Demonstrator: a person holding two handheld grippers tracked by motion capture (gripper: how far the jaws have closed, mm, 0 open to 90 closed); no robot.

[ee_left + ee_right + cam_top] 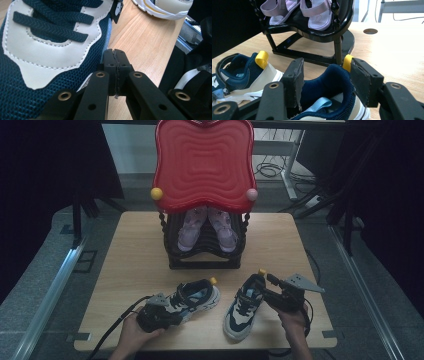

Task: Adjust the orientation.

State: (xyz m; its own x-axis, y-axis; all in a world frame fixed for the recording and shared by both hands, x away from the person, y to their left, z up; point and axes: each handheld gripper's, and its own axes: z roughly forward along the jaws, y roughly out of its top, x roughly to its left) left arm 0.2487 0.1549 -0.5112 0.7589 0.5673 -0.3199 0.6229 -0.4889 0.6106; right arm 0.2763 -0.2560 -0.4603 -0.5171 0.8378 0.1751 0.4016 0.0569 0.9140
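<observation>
The left sneaker (47, 47) by the left gripper (115, 72) is navy woven mesh with smooth, stitched cream leather-like panels and flat cloth laces. The table (140, 45) beneath it is matt pale wood grain. Behind it, the shoe rack (317, 32) is glossy black plastic under a shiny, ridged red plastic top (204, 162).

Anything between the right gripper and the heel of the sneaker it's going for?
Nothing visible. The right gripper is open, with one of its fingers on each side of the navy heel collar of the right sneaker; the yellow pull tab sits beside one.
</observation>
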